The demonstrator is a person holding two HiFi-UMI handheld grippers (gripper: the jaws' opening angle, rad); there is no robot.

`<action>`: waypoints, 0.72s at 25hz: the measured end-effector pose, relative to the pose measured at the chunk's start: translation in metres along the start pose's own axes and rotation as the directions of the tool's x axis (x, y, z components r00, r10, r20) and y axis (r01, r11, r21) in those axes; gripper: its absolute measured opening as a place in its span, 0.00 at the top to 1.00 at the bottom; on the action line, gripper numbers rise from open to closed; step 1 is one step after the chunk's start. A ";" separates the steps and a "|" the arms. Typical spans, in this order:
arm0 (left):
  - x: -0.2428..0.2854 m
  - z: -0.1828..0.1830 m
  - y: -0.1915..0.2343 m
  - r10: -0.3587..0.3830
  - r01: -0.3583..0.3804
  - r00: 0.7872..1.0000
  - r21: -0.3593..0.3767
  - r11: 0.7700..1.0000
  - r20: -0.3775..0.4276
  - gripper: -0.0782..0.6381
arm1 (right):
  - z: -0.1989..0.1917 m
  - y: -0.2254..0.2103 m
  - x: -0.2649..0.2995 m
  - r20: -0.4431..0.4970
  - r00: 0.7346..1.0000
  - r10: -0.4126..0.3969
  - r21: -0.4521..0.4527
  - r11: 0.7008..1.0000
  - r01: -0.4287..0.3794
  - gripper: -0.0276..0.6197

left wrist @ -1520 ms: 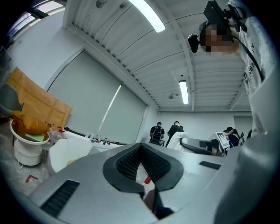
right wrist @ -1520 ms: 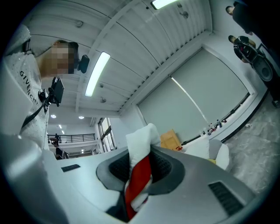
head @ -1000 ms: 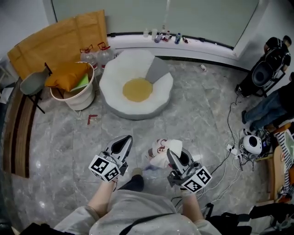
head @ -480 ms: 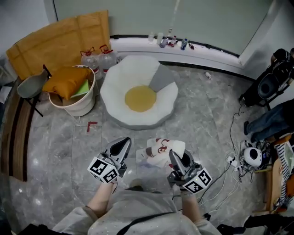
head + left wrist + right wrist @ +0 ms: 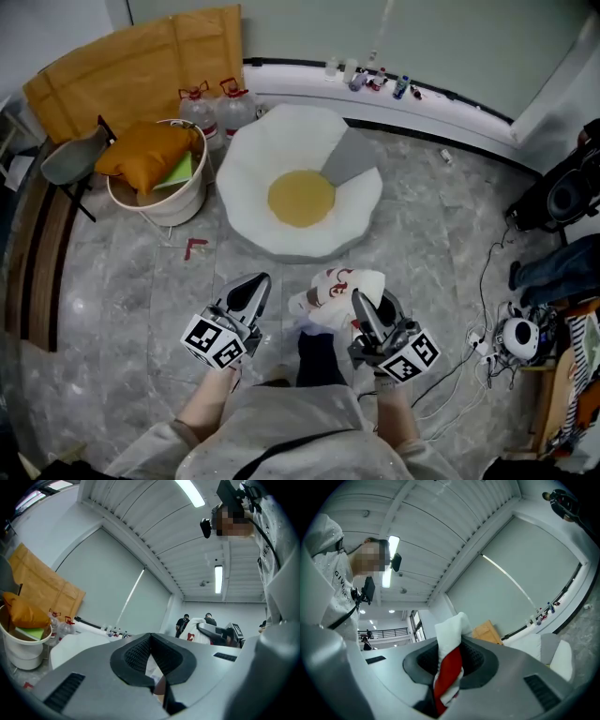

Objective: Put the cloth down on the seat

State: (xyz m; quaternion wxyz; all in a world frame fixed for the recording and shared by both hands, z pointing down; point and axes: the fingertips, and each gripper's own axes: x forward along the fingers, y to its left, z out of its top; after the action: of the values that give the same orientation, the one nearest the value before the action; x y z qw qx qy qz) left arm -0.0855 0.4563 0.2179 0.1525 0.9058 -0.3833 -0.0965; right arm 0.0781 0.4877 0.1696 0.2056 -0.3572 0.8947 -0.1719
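The seat (image 5: pixel 274 155) is a white, petal-shaped floor cushion with a yellow centre (image 5: pixel 301 198) and a grey panel (image 5: pixel 349 157); it lies on the marble floor ahead of both grippers. A white cloth with red print (image 5: pixel 335 285) bunches above the floor just short of the seat's near edge. My right gripper (image 5: pixel 360 302) is shut on it, and in the right gripper view the cloth (image 5: pixel 449 637) stands up between the pads of that gripper (image 5: pixel 450 656). My left gripper (image 5: pixel 251 286) is level with it on the left, shut (image 5: pixel 151 641) with nothing between its pads.
A white bucket (image 5: pixel 167 208) holding an orange cushion stands left of the seat, with two water bottles (image 5: pixel 216 105) and cardboard (image 5: pixel 131 66) behind. A wooden bench (image 5: pixel 28 272) runs along the left. Cables and a power strip (image 5: pixel 483 345) lie at right, near a speaker (image 5: pixel 562 195).
The seat has come nearer in the head view as the person steps forward. Both grippers hold the same pose, the cloth still in the right one.
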 end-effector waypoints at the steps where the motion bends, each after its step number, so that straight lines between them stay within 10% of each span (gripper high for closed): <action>1: 0.008 0.001 0.008 0.009 -0.009 1.000 0.001 1.000 -0.004 0.87 | 0.000 -0.010 0.009 -0.005 1.000 0.006 0.007 1.000 -0.006 0.83; 18: 0.203 0.011 0.095 0.058 -0.058 0.998 -0.006 0.998 -0.004 0.87 | 0.050 -0.178 0.115 -0.085 0.984 0.155 0.051 0.987 -0.151 0.83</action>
State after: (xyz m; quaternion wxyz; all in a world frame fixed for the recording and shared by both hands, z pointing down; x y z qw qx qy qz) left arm -0.0119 0.2443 0.2290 0.1587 0.8939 -0.4090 -0.0917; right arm 0.1277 0.2764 0.1798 0.1861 -0.2747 0.9237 -0.1913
